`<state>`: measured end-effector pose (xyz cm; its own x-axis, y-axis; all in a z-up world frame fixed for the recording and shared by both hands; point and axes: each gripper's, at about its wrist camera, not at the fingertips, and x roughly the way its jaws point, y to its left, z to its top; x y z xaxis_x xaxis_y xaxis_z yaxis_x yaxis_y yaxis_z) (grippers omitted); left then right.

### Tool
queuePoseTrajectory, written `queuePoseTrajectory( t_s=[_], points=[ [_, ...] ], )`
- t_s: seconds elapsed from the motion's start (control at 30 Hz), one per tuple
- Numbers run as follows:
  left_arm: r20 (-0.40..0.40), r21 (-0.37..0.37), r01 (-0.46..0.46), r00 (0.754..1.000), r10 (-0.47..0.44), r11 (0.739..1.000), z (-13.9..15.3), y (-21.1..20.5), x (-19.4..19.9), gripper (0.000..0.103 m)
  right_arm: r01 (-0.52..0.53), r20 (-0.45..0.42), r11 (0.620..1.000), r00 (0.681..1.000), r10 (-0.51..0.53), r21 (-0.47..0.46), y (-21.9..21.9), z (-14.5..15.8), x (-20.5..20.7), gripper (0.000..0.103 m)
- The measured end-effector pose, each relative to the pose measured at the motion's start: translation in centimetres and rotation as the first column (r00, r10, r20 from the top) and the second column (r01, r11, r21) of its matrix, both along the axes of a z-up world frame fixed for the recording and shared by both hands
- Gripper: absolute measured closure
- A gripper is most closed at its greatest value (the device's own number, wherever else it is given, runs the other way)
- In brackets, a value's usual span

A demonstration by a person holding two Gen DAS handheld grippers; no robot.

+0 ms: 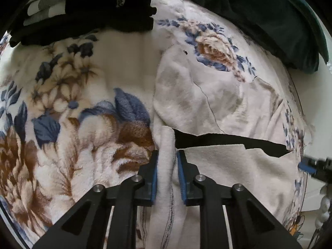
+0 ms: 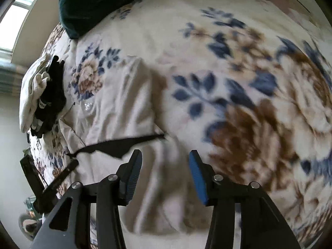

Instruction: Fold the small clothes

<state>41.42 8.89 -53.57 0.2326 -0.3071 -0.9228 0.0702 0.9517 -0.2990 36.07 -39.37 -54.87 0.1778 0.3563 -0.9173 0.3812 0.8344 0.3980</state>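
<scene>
Left gripper [image 1: 167, 159] pinches the cream garment's [image 1: 217, 108] edge (bunched).

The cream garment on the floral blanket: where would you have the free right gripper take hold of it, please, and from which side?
Probably the cream garment by its loose edge directly below the right gripper, coming from above. The open jaws already straddle that edge, while the left gripper pinches the opposite bunched fold.

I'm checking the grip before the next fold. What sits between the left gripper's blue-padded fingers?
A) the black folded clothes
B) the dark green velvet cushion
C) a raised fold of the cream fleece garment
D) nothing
C: in the left wrist view the left gripper pinches a raised ridge of the cream fleece garment, which lies on the floral plush blanket.
</scene>
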Motion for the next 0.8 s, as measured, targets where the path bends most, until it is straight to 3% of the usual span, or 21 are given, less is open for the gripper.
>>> queuePoseTrajectory(
  t_s=[0.17, 0.33, 0.37, 0.4, 0.43, 0.5, 0.63, 0.67, 0.7, 0.73, 0.77, 0.8],
  points=[
    [-0.055, -0.069, -0.079, 0.996, 0.075, 0.994, 0.9, 2.1, -0.8, 0.077, -0.038, -0.102, 0.993, 0.994, 0.049, 0.108, -0.5, -1.9, -5.2, 0.053],
    [-0.072, -0.151, -0.119, 0.991, 0.109, 0.981, 2.4, 4.3, -4.1, 0.077, -0.130, -0.146, 0.971, 0.976, 0.161, 0.201, 1.8, -5.1, -8.4, 0.053],
    [-0.080, -0.136, -0.122, 0.990, 0.112, 0.983, 2.5, 4.4, -5.0, 0.077, -0.146, -0.128, 0.969, 0.976, 0.174, 0.199, 2.3, -5.2, -8.7, 0.056],
    [-0.086, -0.135, -0.120, 0.990, 0.109, 0.983, 2.4, 4.3, -5.6, 0.077, -0.162, -0.104, 0.967, 0.977, 0.185, 0.197, 2.9, -5.3, -8.9, 0.080],
    [-0.099, -0.133, -0.114, 0.990, 0.101, 0.985, 2.1, 4.2, -6.3, 0.077, -0.176, -0.098, 0.967, 0.976, 0.196, 0.187, 3.2, -5.2, -8.9, 0.094],
    [-0.122, -0.099, -0.113, 0.987, 0.101, 0.989, 1.4, 4.0, -7.4, 0.077, -0.218, -0.106, 0.970, 0.968, 0.229, 0.108, 3.8, -4.5, -9.2, 0.094],
    [-0.155, -0.113, -0.131, 0.981, 0.113, 0.985, 0.7, 3.9, -8.5, 0.077, -0.224, -0.130, 0.975, 0.967, 0.221, -0.006, 3.2, -3.1, -9.2, 0.095],
    [-0.159, -0.116, -0.128, 0.981, 0.109, 0.985, 0.6, 3.7, -8.7, 0.074, -0.240, -0.143, 0.971, 0.961, 0.235, -0.017, 3.4, -3.1, -9.3, 0.095],
    [-0.164, -0.120, -0.119, 0.981, 0.098, 0.986, 0.3, 3.5, -8.8, 0.057, -0.248, -0.153, 0.969, 0.958, 0.243, -0.014, 3.2, -2.9, -9.1, 0.095],
    [-0.171, -0.132, -0.103, 0.982, 0.079, 0.986, -0.1, 3.1, -8.9, 0.047, -0.247, -0.156, 0.969, 0.957, 0.243, -0.003, 3.3, -2.8, -9.0, 0.095],
    [-0.176, -0.142, -0.096, 0.982, 0.070, 0.985, -0.4, 3.0, -9.0, 0.039, -0.243, -0.149, 0.970, 0.959, 0.242, 0.008, 3.6, -2.7, -8.8, 0.095],
    [-0.184, -0.148, -0.090, 0.981, 0.062, 0.985, -0.9, 2.8, -9.1, 0.039, -0.242, -0.138, 0.970, 0.960, 0.242, 0.017, 3.8, -2.6, -8.5, 0.095]
  ],
)
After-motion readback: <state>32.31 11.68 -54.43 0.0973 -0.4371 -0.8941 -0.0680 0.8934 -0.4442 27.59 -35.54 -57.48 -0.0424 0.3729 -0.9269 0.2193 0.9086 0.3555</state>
